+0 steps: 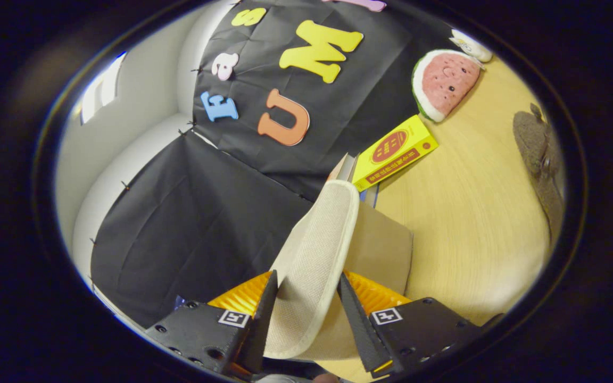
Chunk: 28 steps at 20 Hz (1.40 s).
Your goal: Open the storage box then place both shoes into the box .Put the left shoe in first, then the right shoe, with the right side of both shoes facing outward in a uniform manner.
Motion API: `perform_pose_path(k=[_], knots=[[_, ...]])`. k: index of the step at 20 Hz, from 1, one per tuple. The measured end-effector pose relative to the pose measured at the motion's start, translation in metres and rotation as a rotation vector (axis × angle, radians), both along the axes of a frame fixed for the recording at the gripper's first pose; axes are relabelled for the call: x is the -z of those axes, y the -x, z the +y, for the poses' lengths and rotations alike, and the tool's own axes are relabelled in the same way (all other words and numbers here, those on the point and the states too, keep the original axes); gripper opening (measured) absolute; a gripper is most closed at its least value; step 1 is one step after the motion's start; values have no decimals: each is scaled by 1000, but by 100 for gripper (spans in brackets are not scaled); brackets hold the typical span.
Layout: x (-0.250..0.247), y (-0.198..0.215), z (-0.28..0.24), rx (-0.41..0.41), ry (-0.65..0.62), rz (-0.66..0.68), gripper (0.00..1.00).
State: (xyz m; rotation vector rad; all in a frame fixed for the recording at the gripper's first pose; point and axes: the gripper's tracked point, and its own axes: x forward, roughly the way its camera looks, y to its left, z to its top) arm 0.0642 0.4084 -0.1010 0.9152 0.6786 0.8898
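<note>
I have the tool clamped on a beige slipper, its 2 fingers pressing the slipper's sides so the sole edge stands up between them, lifted over the wooden desk. Just beyond the slipper sits a brown cardboard box, with a yellow book past it and a watermelon plush farther off; a dark brown slipper lies well apart on the desk.
</note>
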Motion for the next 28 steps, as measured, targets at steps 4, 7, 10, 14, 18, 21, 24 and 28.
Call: perform_pose_path(k=[4, 7, 10, 14, 18, 21, 24, 28], knots=[[-21, -2, -12, 35, -6, -45, 17], [-35, -1, -7, 28, 0, -39, 1], [-66, -2, -4, 26, 19, -97, 2], [-116, 4, 16, 0, 66, -214, 1], [-159, 11, 59, -37, 95, -277, 1], [-187, 25, 104, -81, 132, -338, 1], [-205, 34, 145, -97, 182, -404, 2], [-209, 43, 194, -121, 235, -469, 7]])
